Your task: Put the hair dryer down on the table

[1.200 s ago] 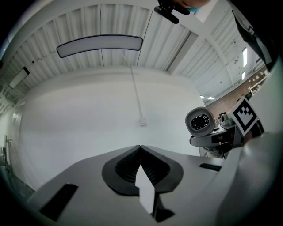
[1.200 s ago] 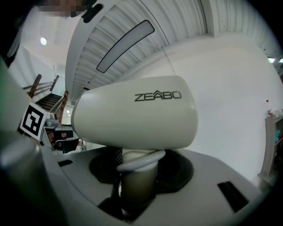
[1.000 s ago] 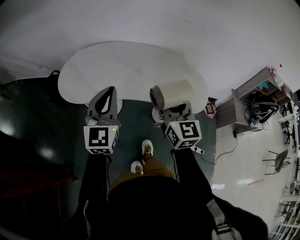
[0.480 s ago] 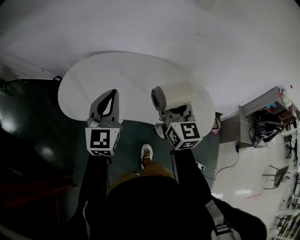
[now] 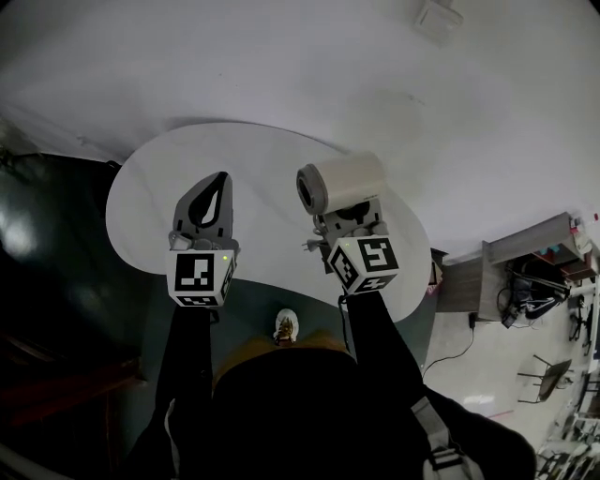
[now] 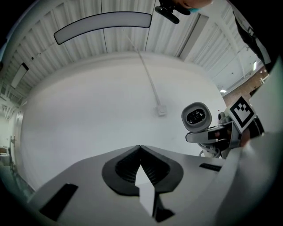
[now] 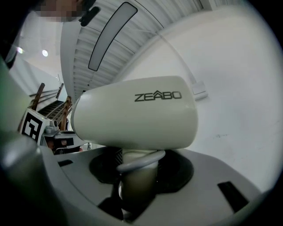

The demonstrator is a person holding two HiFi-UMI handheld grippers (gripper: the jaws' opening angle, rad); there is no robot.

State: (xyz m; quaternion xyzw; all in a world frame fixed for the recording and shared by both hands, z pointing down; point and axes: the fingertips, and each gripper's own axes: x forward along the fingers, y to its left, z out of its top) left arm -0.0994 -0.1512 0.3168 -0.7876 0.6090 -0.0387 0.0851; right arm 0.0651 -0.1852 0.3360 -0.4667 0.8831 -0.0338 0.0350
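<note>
Nearest, below the person's dark sleeves, a white shoe [image 5: 284,325] is seen on the dark floor [image 5: 56,244], just at the near rim of the table [image 5: 253,159]. Above it, both marker cubes are held over the near edge of the white, rounded tabletop. The left gripper [image 5: 219,181] is carried empty: in its own view [image 6: 140,148] the jaws are brought together at the tips, with nothing gripped between them. The right gripper [image 5: 347,214] is clamped at mid width on the handle of the hair dryer [image 5: 342,185]; in the right gripper view [image 7: 137,165] the cream handle is pinched between the dark pads, and the barrel [image 7: 137,117] is carried crosswise above them. The hair dryer is thus held over the table's right half, not laid on it. The tabletop beneath is bare. Beyond, a white wall with a small box [image 5: 437,17] is seen, and far right a wooden shelf unit [image 5: 525,267] with cables.
</note>
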